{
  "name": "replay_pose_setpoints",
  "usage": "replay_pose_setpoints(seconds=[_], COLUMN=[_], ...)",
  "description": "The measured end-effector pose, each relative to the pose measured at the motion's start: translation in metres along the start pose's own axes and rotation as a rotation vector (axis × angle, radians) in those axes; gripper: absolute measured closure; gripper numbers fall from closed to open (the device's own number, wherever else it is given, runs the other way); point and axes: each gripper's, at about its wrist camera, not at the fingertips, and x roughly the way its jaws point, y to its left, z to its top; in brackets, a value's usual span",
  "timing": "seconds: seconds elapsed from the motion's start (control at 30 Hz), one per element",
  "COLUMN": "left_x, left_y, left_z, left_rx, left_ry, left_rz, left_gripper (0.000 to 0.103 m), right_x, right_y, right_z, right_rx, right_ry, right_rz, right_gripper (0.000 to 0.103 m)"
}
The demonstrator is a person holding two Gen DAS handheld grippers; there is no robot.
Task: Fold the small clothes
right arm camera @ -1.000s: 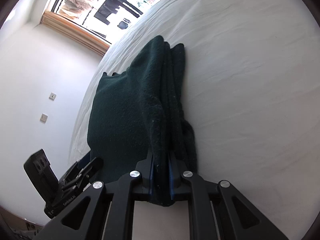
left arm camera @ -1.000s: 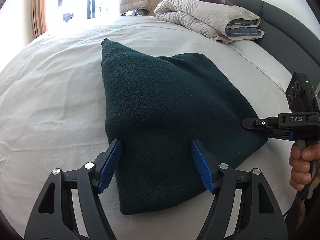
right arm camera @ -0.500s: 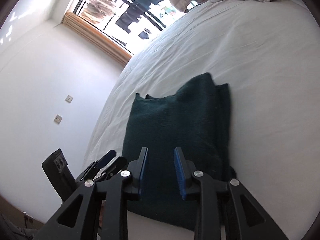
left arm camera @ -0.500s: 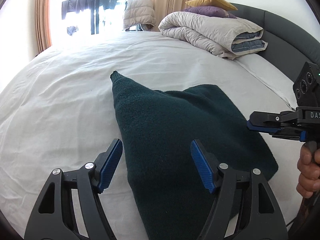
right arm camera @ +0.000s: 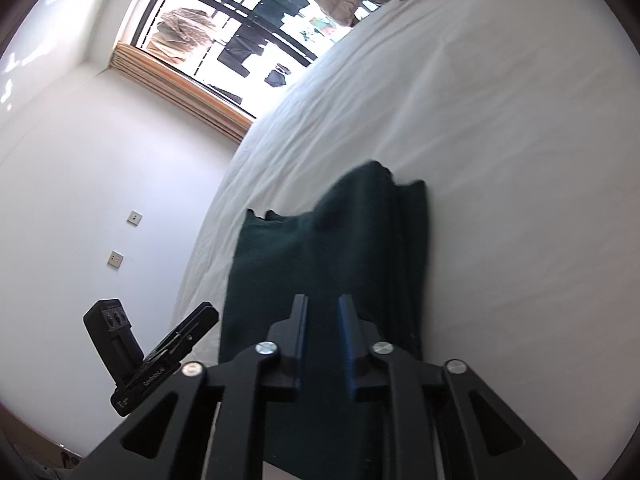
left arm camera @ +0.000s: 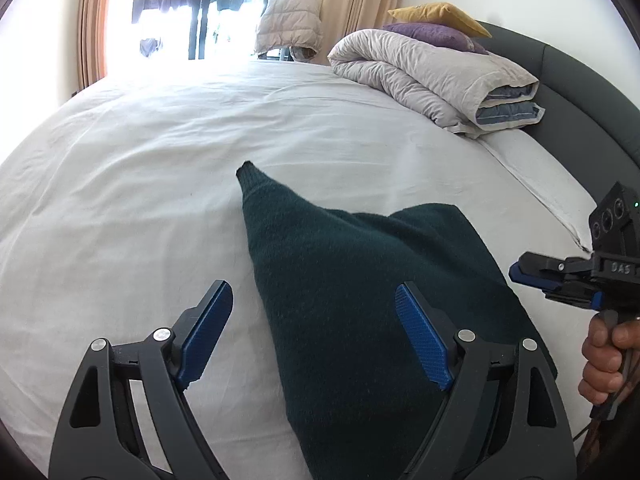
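Observation:
A dark green knit garment (left arm camera: 360, 280) lies folded on the white bed sheet (left arm camera: 160, 160); it also shows in the right wrist view (right arm camera: 332, 248). My left gripper (left arm camera: 314, 300) is open and empty, held above the garment's near left edge. My right gripper (right arm camera: 323, 304) is open a little and empty, held above the garment's near end. It also shows at the right of the left wrist view (left arm camera: 520, 270), just off the garment's right edge.
A rolled grey duvet (left arm camera: 432, 72) with purple and yellow pillows (left arm camera: 436, 20) lies at the head of the bed by the dark headboard (left arm camera: 580, 92). A window (left arm camera: 200, 8) is at the far side. A white wall (right arm camera: 80, 180) with sockets stands left of the bed.
My right gripper has let go of the garment's folded edge, opened a little and drawn back. My left gripper has pulled back and up, off the garment. The garment now lies flat.

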Motion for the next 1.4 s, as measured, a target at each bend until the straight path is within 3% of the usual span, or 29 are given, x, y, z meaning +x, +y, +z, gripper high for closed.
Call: replay_pose_setpoints(seconds=[0.07,0.17,0.27,0.33,0.4,0.47,0.53,0.6,0.67,0.77,0.87,0.97,1.1,1.23,1.33,1.4], left_x=[0.013,0.041,0.052,0.057,0.062,0.064,0.053,0.037,0.024,0.021,0.024,0.034,0.047,0.061,0.070,0.076], left_y=[-0.003,0.004,0.013,0.020,0.029,0.035,0.039,0.044,0.053,0.071,0.078,0.081,0.079,0.069,0.062,0.056], left_z=[0.008,0.013,0.002,0.000,0.000,0.001,0.001,0.003,0.004,-0.001,-0.010,-0.016,-0.011,-0.006,-0.002,0.001], left_rx=[0.037,0.026,0.007,-0.016,-0.056,-0.089,-0.109,-0.140,-0.190,-0.284,-0.317,-0.369,-0.364,-0.332,-0.347,-0.349], left_ry=[0.001,0.063,0.075,0.076,0.091,0.096,0.063,0.011,-0.013,0.026,0.074,0.111,0.141,0.197,0.234,0.254], left_rz=[0.054,0.097,0.079,0.062,0.043,0.019,0.038,0.077,0.097,0.063,0.010,-0.071,-0.114,-0.153,-0.229,-0.234], left_gripper=[0.019,0.018,0.018,0.015,0.008,0.008,0.008,0.008,0.008,0.008,0.008,0.008,0.008,0.012,0.043,0.049], right_x=[0.020,0.057,0.077,0.069,0.052,0.032,0.009,-0.009,-0.014,-0.002,0.021,0.034,0.040,0.043,0.045,0.045], right_y=[0.013,0.009,-0.014,-0.031,-0.042,-0.051,-0.056,-0.060,-0.059,-0.051,-0.050,-0.045,-0.052,-0.068,-0.070,-0.071], right_z=[0.013,0.029,0.034,0.036,0.036,0.035,0.032,0.027,0.020,0.013,0.006,0.004,0.008,0.008,0.004,0.003], right_rx=[-0.031,-0.002,0.043,0.100,0.116,0.137,0.154,0.164,0.167,0.124,0.126,0.111,0.155,0.226,0.225,0.223], right_ry=[0.010,0.043,0.046,0.018,-0.034,-0.073,-0.114,-0.136,-0.113,-0.036,0.051,0.077,0.085,0.080,0.084,0.087], right_rz=[0.012,0.010,-0.059,-0.020,-0.043,-0.081,-0.187,-0.136,-0.094,-0.089,-0.098,-0.095,-0.052,-0.012,0.001,-0.001], right_gripper=[0.065,0.055,0.058,0.066,0.066,0.066,0.049,0.048,0.037,0.035,0.035,0.035,0.035,0.052,0.062,0.068])
